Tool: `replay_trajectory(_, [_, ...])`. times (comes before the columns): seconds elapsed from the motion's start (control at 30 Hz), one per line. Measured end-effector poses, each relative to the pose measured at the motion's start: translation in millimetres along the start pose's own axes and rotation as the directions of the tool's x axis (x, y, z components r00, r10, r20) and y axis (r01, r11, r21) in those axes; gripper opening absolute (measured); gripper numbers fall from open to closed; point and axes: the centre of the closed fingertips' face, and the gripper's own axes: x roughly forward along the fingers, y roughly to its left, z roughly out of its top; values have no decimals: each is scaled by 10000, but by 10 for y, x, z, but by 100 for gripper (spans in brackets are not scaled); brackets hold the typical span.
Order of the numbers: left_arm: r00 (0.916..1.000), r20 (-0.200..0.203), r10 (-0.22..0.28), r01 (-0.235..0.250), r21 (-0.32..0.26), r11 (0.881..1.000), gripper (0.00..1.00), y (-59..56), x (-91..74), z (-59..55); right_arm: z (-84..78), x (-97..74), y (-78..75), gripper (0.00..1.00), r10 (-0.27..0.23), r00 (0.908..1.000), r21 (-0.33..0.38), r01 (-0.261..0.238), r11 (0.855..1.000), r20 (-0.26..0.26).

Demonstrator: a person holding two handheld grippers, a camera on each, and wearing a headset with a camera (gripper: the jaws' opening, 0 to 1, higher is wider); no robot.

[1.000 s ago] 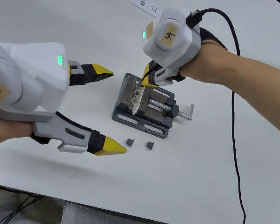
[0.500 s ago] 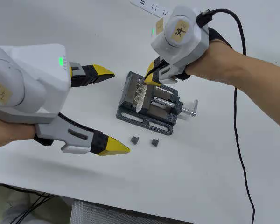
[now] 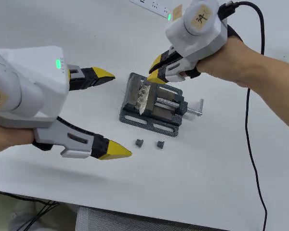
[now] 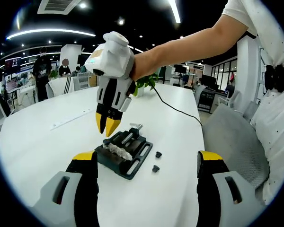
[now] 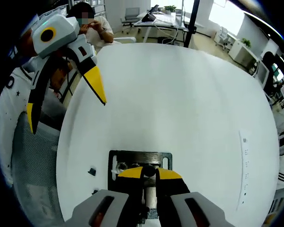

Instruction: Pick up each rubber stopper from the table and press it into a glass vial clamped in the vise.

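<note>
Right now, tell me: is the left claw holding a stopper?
No, the left claw is wide open and empty, and two stoppers lie on the table beside the vise.

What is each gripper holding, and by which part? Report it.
Left gripper: jaws wide open, nothing held. Right gripper, above the vise: jaws nearly together; any hold between them cannot be told.

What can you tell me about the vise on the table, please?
The vise is small, dark grey and metal-looking, sitting flat on the white table. It has slotted base flanges and a threaded screw with a crossbar handle. Its jaws clamp clear glass vials. The right claw hovers over its far end, seemingly apart.
</note>
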Motion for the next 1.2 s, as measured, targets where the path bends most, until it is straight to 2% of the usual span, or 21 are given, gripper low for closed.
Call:
replay_trajectory(0.27, [9997, -204, -146, 151, 251, 9996, 83, -28, 19, 0, -76, -182, 108, 13, -537, 9935, 832, 454, 9955, 1004])
replay_trajectory(0.37, [9994, -304, -181, 191, 307, 9993, 82, -31, 24, -11, -107, -283, 192, 13, -742, 9865, 1267, 557, 9904, 1460])
replay_trajectory(0.67, [9974, -660, -297, 332, 516, 9981, 79, -65, 30, -37, -270, -437, 344, 22, -1320, 9691, 1961, 908, 9764, 2083])
replay_trajectory(0.73, [9967, -733, -340, 382, 562, 9977, 78, -73, 39, -38, -309, -458, 378, 24, -1423, 9637, 2116, 940, 9728, 2259])
replay_trajectory(0.83, [9934, -1052, -448, 530, 774, 9956, 74, -98, 54, -74, -367, -513, 449, 27, -1617, 9516, 2393, 984, 9659, 2613])
replay_trajectory(1.0, [9905, -1263, -542, 659, 899, 9938, 72, -107, 82, -96, -432, -573, 589, 33, -1832, 9348, 2755, 978, 9563, 3041])
replay_trajectory(1.13, [9844, -1611, -714, 906, 1154, 9892, 69, -142, 124, -136, -530, -622, 706, 38, -1981, 9206, 3025, 935, 9485, 3366])
replay_trajectory(1.2, [9805, -1797, -793, 1045, 1351, 9853, 68, -154, 144, -165, -589, -655, 746, 41, -2109, 9105, 3238, 916, 9417, 3558])
